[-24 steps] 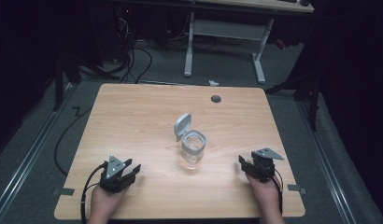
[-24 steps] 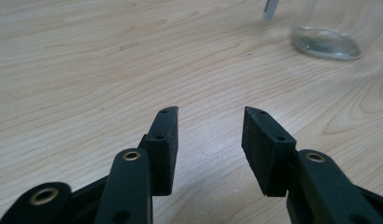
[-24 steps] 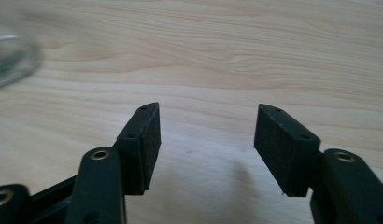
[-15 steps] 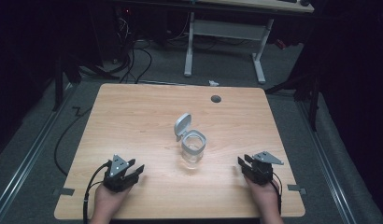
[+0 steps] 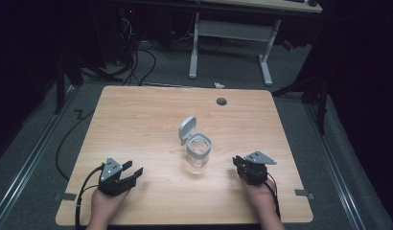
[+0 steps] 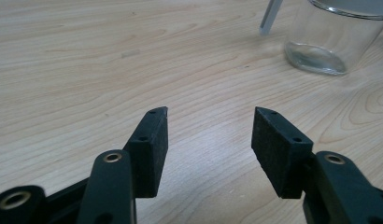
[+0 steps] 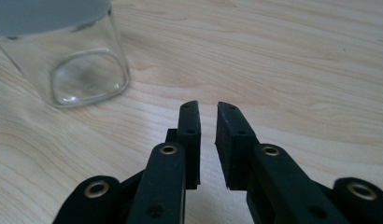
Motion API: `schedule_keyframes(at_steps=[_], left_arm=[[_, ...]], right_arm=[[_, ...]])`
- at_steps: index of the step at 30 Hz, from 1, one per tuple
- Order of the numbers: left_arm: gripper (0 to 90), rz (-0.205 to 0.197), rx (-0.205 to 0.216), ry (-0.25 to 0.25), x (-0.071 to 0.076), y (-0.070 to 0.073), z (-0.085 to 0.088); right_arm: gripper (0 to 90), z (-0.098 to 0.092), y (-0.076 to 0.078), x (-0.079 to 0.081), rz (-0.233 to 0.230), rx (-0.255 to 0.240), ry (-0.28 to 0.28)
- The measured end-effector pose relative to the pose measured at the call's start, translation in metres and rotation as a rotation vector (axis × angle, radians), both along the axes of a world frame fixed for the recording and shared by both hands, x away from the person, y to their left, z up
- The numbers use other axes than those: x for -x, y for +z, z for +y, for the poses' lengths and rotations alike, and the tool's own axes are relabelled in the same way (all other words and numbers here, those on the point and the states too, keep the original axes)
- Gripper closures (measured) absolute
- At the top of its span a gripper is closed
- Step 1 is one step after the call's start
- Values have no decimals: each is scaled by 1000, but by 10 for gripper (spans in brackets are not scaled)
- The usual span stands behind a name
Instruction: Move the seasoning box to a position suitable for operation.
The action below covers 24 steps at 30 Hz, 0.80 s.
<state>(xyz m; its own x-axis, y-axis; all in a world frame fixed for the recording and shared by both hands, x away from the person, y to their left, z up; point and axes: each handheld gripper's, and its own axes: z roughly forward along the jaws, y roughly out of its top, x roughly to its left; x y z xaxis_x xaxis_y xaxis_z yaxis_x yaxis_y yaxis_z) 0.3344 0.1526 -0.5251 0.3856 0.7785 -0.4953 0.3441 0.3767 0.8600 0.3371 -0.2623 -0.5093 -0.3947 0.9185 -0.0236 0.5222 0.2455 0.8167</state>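
Observation:
A clear glass jar (image 5: 198, 153) stands upright near the middle of the wooden table (image 5: 137, 120), its grey hinged lid (image 5: 187, 128) flipped up at the back. My left gripper (image 5: 133, 167) rests low at the front left, jaws wide apart and empty, angled toward the jar. In the left gripper view the jar (image 6: 334, 37) is at the upper right, well beyond the gripper (image 6: 210, 112). My right gripper (image 5: 238, 162) sits at the front right, a short way from the jar. Its jaws (image 7: 207, 105) stand a narrow gap apart with nothing between them, and the jar (image 7: 68, 56) is to their upper left.
A round cable hole (image 5: 221, 101) sits near the table's far edge. Behind the table stand the white legs of another desk (image 5: 233, 33), with cables (image 5: 132, 62) on the dark floor at the left. Bare wood lies all around the jar.
The right gripper has edged a little to the left, toward the jar. The left gripper has turned slightly toward the jar. The jar has not moved.

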Motion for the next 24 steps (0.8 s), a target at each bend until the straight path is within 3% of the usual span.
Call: schedule_keyframes(at_steps=[5, 11, 23, 24], left_arm=[[445, -17, 23, 20, 0, 4, 5], [439, -29, 16, 15, -4, 7, 0], [445, 0, 5, -20, -5, 2, -10], [445, 2, -10, -25, -5, 0, -11]], right_arm=[[834, 10, 7, -7, -4, -1, 25], [890, 18, 14, -15, 0, -23, 48], [897, 36, 13, -37, -10, -35, 62], [898, 37, 13, -39, -17, -36, 67]])
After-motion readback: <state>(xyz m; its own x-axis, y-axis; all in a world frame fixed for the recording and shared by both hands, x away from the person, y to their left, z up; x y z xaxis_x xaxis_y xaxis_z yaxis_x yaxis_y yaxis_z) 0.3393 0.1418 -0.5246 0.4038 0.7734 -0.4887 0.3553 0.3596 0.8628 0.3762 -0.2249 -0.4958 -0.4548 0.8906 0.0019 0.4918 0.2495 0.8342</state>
